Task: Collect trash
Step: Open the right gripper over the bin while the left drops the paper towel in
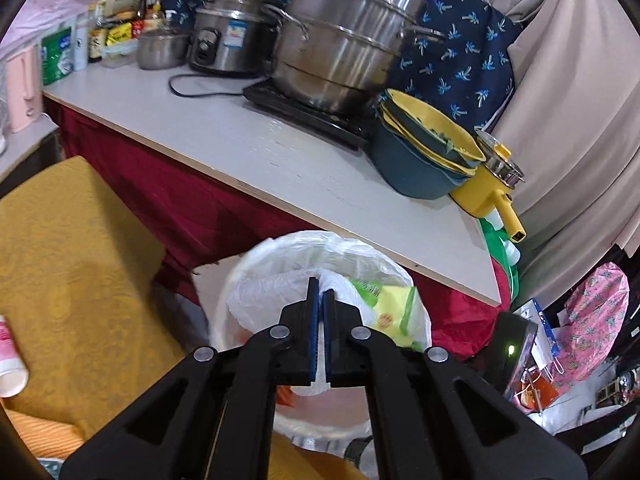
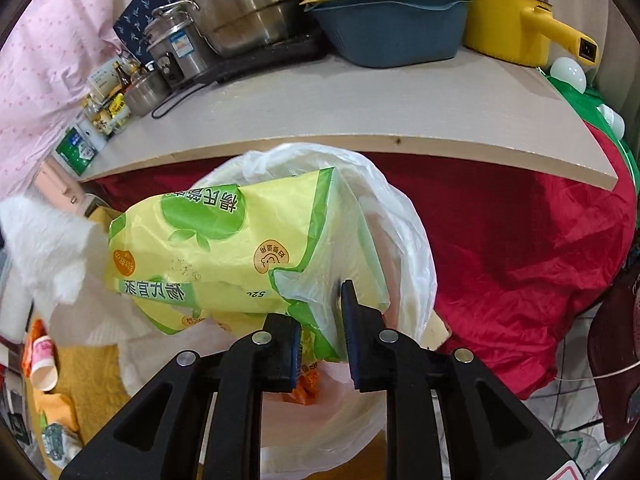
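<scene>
A bin lined with a white plastic bag (image 1: 352,248) stands under the table edge; it also shows in the right wrist view (image 2: 404,216). My left gripper (image 1: 320,292) is shut on a white crumpled tissue (image 1: 272,292) and holds it over the bin. The tissue shows at the left of the right wrist view (image 2: 44,248). My right gripper (image 2: 320,304) is shut on a yellow-green plastic wrapper (image 2: 216,240) and holds it above the bin mouth. The wrapper also shows in the left wrist view (image 1: 392,304). Orange trash (image 2: 304,388) lies inside the bin.
A grey tabletop (image 1: 240,148) carries steel pots (image 1: 340,36), a rice cooker (image 1: 228,32), stacked blue and yellow basins (image 1: 420,152) and a yellow pot (image 2: 512,20). A red cloth (image 2: 520,248) hangs below. A mustard-covered surface (image 1: 68,260) holds a pink cup (image 1: 10,360).
</scene>
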`<state>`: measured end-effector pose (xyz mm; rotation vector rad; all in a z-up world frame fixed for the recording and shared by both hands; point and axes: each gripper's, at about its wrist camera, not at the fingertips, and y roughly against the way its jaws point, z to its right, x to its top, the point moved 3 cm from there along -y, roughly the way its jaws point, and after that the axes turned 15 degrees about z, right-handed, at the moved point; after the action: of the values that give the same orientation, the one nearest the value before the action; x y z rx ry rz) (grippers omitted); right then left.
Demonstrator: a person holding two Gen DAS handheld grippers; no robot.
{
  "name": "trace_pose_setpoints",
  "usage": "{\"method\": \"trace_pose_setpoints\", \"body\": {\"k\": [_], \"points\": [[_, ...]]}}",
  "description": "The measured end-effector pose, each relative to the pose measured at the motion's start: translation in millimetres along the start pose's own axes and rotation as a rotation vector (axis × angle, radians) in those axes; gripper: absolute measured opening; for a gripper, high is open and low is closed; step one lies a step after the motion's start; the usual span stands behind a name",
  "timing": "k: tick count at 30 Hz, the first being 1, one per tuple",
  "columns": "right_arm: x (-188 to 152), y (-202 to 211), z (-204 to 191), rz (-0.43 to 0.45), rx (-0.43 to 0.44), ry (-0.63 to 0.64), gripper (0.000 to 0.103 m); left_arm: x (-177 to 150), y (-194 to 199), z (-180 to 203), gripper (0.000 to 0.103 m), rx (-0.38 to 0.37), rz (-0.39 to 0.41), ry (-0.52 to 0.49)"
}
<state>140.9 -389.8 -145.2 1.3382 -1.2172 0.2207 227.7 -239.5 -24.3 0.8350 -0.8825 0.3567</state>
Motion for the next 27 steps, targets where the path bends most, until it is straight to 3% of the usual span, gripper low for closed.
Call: {"method": "trace_pose_setpoints", "body": {"k": [4,7,9,11,17,22,27], "points": [[-3,7,4,0.023,0.011,-0.009,0.051,-6,-24,3,0.002,-0.024,-0.018,0.047],[-5,17,2,0.038,0.032,0.001,0.055,-9,-33,9,0.003,-0.028,-0.035,0.041],[-4,27,3,0.056,0.044,-0.021,0.058,-10,-38,13,0.011,-0.027,-0.049,0.036],[-2,36,5,0.076,0.05,-0.044,0.06,-8,-38,13,0.036,-0.018,-0.045,0.045],[7,57,3,0.112,0.063,-0.058,0.063,0,-19,6,0.069,0.015,0.001,0.04],[12,73,-7,0.141,0.079,-0.054,0.063,5,-6,5,0.085,0.032,0.02,0.015],[13,83,-11,0.156,0.077,-0.036,0.064,4,-7,8,0.085,0.07,-0.009,-0.049]]}}
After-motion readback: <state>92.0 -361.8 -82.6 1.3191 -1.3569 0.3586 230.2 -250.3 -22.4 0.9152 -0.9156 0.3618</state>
